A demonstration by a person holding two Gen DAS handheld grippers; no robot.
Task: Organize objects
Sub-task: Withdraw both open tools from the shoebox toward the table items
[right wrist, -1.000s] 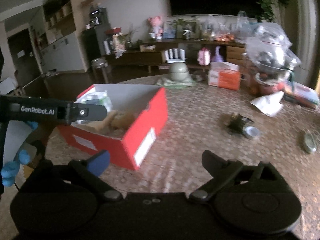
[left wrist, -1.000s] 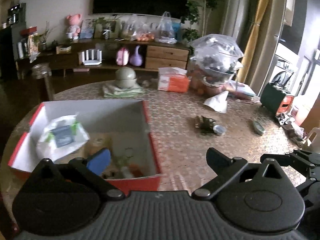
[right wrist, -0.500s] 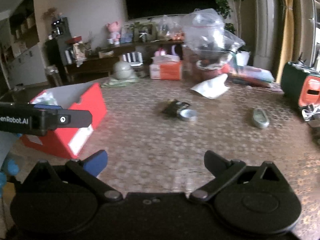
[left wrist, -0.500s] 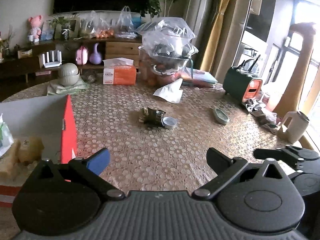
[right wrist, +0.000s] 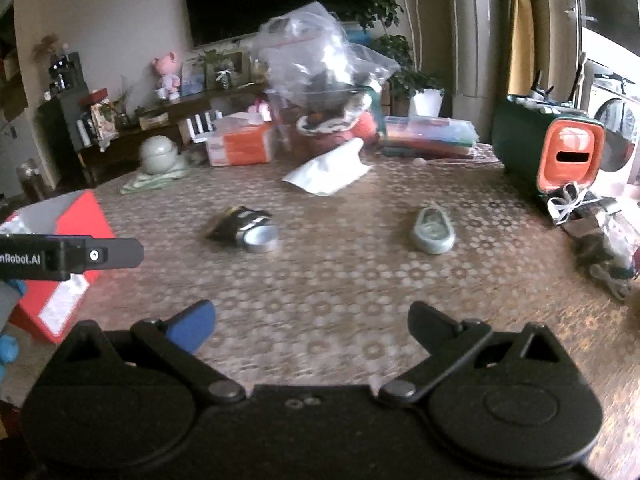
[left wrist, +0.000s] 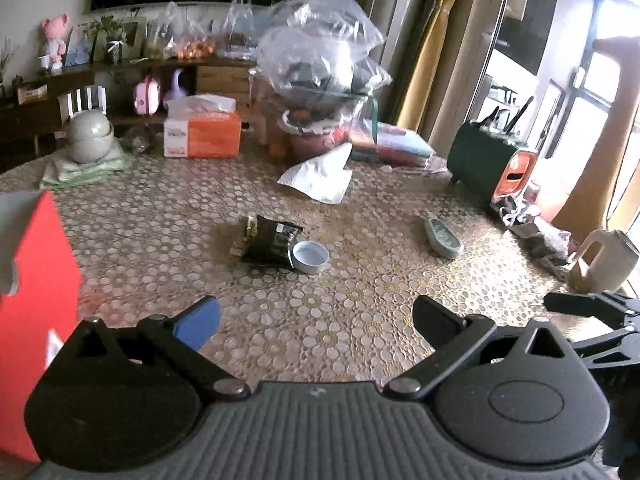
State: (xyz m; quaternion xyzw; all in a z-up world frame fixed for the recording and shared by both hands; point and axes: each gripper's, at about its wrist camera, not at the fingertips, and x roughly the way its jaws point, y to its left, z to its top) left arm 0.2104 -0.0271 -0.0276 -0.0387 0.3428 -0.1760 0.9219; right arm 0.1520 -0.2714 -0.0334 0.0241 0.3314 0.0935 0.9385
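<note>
My left gripper [left wrist: 316,316] is open and empty above the patterned table [left wrist: 360,304]. My right gripper [right wrist: 312,320] is open and empty too. A dark foil packet [left wrist: 268,240] lies mid-table with a small round white lid [left wrist: 310,256] touching it; both also show in the right wrist view, the packet [right wrist: 234,222] and the lid [right wrist: 260,238]. A pale green oval dish [left wrist: 442,236] [right wrist: 432,232] lies to the right. The red box [left wrist: 32,264] [right wrist: 64,256] stands at the left edge.
At the back stand an orange tissue box [left wrist: 202,130], a green bowl on a cloth [left wrist: 88,140], a plastic-bagged pile [left wrist: 320,80] and a white paper [left wrist: 320,176]. A green and orange appliance [left wrist: 488,164] and a beige jug [left wrist: 604,264] stand at the right.
Both grippers have swung to the right, away from the red box, which now sits at the left edge. The packet, lid and dish have come to the centre of view.
</note>
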